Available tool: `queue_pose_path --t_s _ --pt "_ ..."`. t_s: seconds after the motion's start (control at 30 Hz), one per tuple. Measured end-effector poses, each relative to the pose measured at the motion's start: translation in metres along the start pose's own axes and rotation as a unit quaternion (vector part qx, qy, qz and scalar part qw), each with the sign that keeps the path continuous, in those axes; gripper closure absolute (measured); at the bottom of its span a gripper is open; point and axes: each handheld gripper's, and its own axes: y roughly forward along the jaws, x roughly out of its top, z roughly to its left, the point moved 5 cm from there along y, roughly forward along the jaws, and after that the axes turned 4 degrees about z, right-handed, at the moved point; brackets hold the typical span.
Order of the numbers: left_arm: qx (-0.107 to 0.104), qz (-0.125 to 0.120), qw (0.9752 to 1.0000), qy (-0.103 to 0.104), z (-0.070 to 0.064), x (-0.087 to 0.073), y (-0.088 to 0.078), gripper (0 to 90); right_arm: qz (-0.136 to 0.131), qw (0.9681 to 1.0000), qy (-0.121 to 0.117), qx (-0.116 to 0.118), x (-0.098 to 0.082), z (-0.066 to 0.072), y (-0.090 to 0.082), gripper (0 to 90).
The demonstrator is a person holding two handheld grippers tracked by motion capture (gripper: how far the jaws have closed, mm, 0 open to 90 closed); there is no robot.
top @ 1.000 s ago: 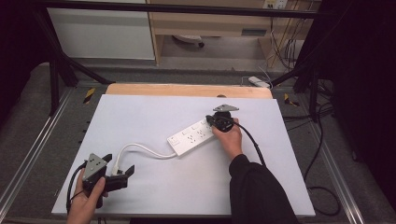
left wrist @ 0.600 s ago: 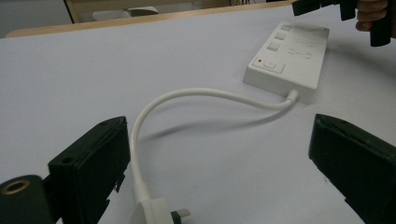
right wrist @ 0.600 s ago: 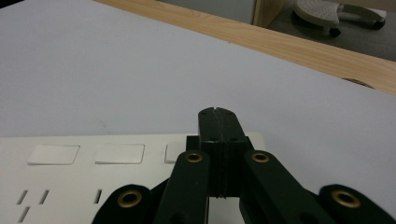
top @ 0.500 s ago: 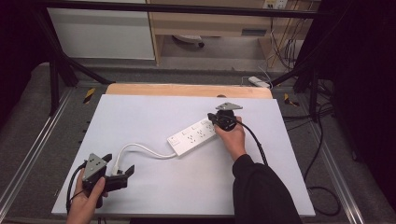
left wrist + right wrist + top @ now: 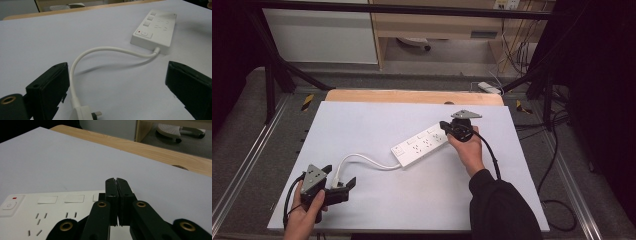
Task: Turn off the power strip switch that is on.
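Compared with one second ago, little has shifted: the right gripper has edged slightly toward the right of the frame along the far end of the power strip, while the left gripper has kept its position at lower left.

Left gripper: jaws spread wide, holding nothing. In the left gripper view the plug lies on the white tabletop between the jaws, closer to the left one, prongs pointing toward the right of that frame. The cord rises from the plug and arcs to the upper right into the strip's switch end.

Power strip: flat on the table at frame centre in the high view. Long axis diagonal, lower left to upper right (cord exits the lower-left end).

Right gripper: jaws pressed together, nothing visible between them, tips over the strip's upper-right end; contact cannot be confirmed.

Judgement: the plug is the likely target. The left gripper is nearer and already straddles it; closing the jaws across the plug body is the governing relation.
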Motion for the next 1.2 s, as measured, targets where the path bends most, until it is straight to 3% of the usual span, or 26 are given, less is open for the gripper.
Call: queue_pose_path --t_s 0.2,0.37,0.47,0.7,1.2 --pt "0.001 0.000 1.0000 0.000 0.000 0.000 0.000 5.7 -0.002 0.9998 -0.012 0.015 0.005 0.004 -0.013 72.1" --pt "0.002 0.001 1.0000 0.000 0.000 0.000 0.000 5.6 0.002 0.9997 0.001 0.026 0.010 0.006 -0.023 51.3" --pt "0.002 0.000 1.0000 -0.001 0.000 0.000 0.000 5.6 0.004 0.9999 0.008 0.010 0.013 0.004 -0.029 37.3" --pt "0.003 -0.001 1.0000 -0.001 0.000 0.000 0.000 5.6 -0.006 0.9998 0.018 0.006 0.020 0.004 -0.045 14.1" --pt "0.006 0.001 1.0000 -0.001 0.001 -0.001 0.000 5.6 -0.034 0.9990 0.030 -0.002 0.025 -0.006 -0.088 5.0"
